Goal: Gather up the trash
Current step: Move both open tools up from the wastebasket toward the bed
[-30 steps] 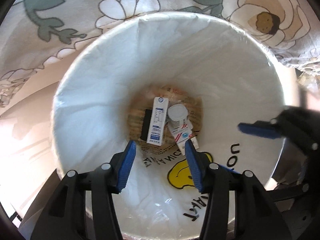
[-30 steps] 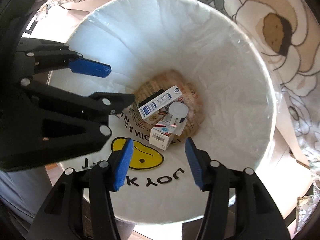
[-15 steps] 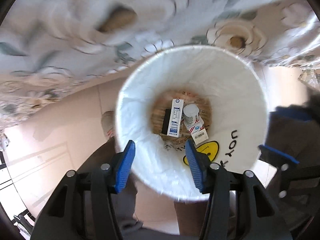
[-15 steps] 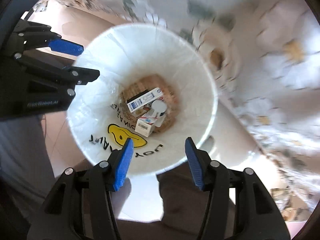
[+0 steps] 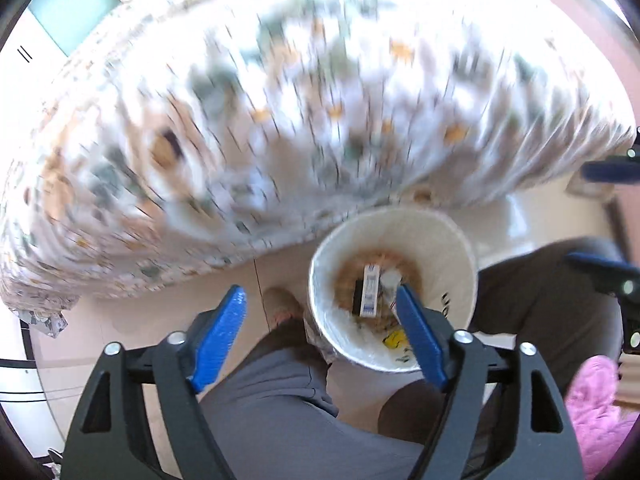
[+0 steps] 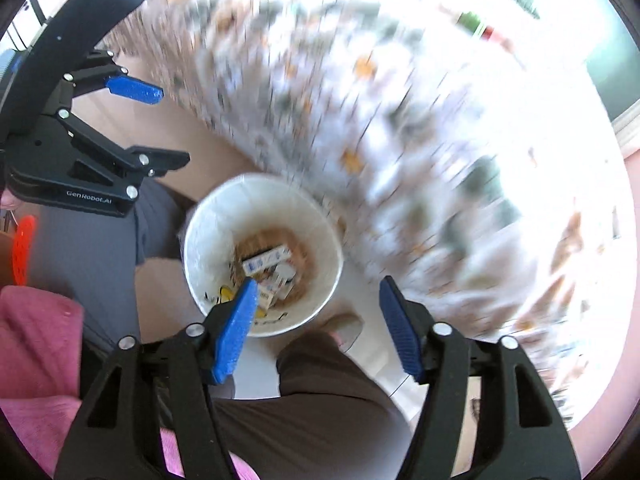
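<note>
A white-lined trash bin (image 5: 460, 248) stands on the floor well below me; it also shows in the right wrist view (image 6: 320, 232). Inside lie a white and blue box (image 5: 370, 290), also in the right wrist view (image 6: 264, 260), and other small cartons and a white lid. My left gripper (image 5: 320, 340) is open and empty, high above the bin. My right gripper (image 6: 320, 324) is open and empty, also high above it. The left gripper shows at the left of the right wrist view (image 6: 132, 120).
A table with a flowered cloth (image 5: 280, 120) fills the upper part of both views, blurred by motion. The person's legs in dark trousers (image 5: 280, 400) and a slipper (image 5: 282, 304) stand beside the bin. A pink cloth (image 6: 36, 340) is at lower left.
Both grippers have risen far up and away from the bin, which now looks much smaller. Both stay open and empty. The tablecloth is blurred by the motion.
</note>
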Action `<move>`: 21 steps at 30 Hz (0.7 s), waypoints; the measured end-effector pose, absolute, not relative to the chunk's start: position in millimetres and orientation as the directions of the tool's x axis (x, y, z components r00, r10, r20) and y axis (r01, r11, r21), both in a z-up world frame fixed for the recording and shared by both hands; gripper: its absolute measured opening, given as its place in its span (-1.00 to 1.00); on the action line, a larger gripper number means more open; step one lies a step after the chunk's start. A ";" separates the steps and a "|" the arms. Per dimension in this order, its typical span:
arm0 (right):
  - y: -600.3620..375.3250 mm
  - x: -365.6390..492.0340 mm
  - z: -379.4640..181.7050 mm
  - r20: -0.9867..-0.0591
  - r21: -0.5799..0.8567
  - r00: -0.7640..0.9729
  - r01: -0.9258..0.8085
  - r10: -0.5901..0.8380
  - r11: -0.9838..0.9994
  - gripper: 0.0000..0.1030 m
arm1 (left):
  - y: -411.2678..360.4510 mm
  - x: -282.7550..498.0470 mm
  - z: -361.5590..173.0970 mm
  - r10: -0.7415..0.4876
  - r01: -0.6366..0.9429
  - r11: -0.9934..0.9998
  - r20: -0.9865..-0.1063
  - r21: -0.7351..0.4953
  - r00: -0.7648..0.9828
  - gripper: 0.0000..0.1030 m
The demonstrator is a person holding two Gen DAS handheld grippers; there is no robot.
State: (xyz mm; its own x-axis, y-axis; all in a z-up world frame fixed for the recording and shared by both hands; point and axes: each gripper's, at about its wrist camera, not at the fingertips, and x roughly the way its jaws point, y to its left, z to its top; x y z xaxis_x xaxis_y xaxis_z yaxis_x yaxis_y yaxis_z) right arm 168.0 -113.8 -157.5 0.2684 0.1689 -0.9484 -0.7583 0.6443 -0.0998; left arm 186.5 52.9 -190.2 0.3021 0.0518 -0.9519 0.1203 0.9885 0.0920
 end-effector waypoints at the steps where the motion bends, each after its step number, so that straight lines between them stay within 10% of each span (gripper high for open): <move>1: -115.0 167.5 -142.7 -0.940 -0.118 0.292 -0.762 0.175 0.636 0.34 | 52.8 186.5 -178.6 0.045 0.118 0.989 -0.947 0.086 0.317 0.63; 21: -122.3 210.4 63.0 -0.800 -0.290 0.531 -0.750 0.279 0.595 0.46 | 84.8 243.5 2.0 0.042 0.075 0.993 -0.862 0.093 0.506 0.74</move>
State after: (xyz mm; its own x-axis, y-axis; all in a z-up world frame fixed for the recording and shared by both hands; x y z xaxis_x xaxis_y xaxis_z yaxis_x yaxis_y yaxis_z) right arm 210.4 -122.3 63.0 0.5313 0.2792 -0.7998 -0.7497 0.5946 -0.2904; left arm 243.5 84.8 2.0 0.5057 0.0421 -0.8617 0.0753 0.9928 0.0927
